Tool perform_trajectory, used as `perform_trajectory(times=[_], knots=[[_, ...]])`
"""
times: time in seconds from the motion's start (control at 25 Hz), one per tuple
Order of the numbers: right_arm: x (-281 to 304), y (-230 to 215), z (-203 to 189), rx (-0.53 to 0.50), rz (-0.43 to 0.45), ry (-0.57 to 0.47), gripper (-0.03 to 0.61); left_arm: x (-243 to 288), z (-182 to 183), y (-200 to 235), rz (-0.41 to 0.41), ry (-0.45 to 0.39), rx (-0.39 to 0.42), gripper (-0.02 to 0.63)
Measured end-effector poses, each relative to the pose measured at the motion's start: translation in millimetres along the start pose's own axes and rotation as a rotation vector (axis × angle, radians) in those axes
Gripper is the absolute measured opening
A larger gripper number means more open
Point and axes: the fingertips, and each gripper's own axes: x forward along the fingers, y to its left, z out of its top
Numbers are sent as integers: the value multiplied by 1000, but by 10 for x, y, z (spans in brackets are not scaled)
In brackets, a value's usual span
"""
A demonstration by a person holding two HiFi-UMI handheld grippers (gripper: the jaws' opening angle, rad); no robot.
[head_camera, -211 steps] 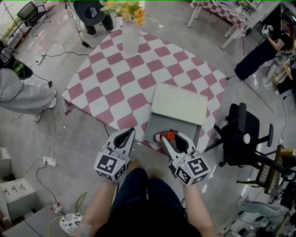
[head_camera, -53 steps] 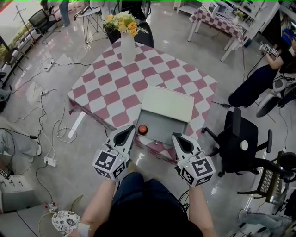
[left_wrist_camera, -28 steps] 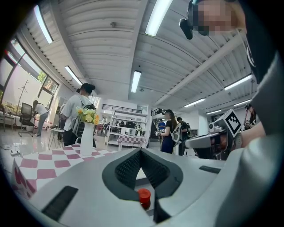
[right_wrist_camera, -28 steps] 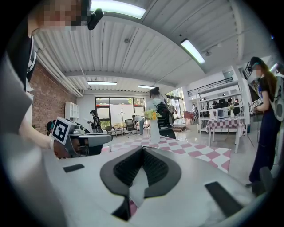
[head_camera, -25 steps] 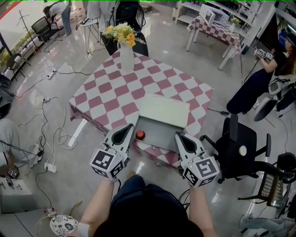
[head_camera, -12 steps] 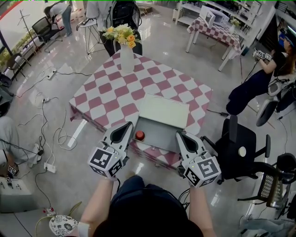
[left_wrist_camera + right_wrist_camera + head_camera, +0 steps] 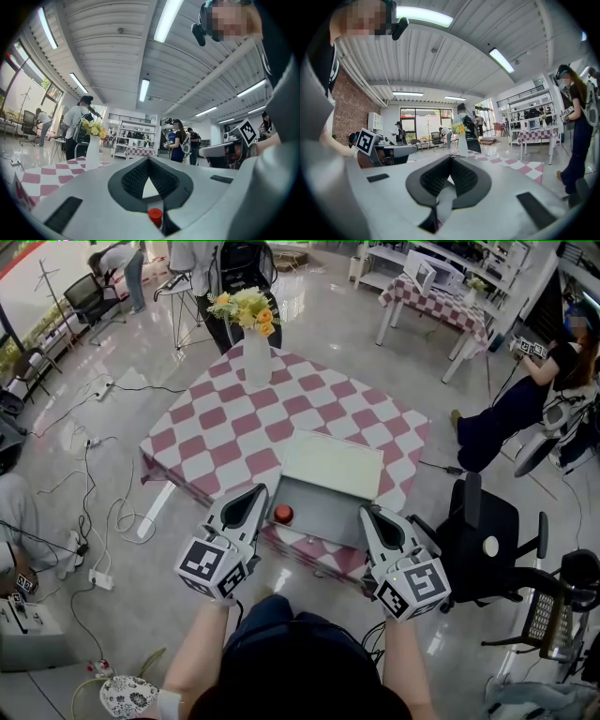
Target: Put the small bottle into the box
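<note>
Change: small bottle (image 7: 282, 514), earlier in my right gripper (image 7: 373, 516), sits in box's (image 7: 330, 512) near-left corner
Jaws: right gripper clenched, empty; left gripper (image 7: 253, 495) likewise, outside that corner
Look: bottle red-topped, round; box grey, perhaps cardboard

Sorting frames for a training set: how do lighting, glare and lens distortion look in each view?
Head view: sharp and evenly lit, with bright glare on the glossy floor at top left. Left gripper view: strong fisheye, black corners, strip lights blown out. Right gripper view: same fisheye rim, ceiling lamp overexposed, the right gripper soft-focus up close.
</note>
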Motion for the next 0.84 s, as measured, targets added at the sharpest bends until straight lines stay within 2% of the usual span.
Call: perform_trajectory(times=[0.84], knots=[[83, 35, -86, 29, 8, 13, 3, -36, -62, 100, -3, 17, -7, 0]])
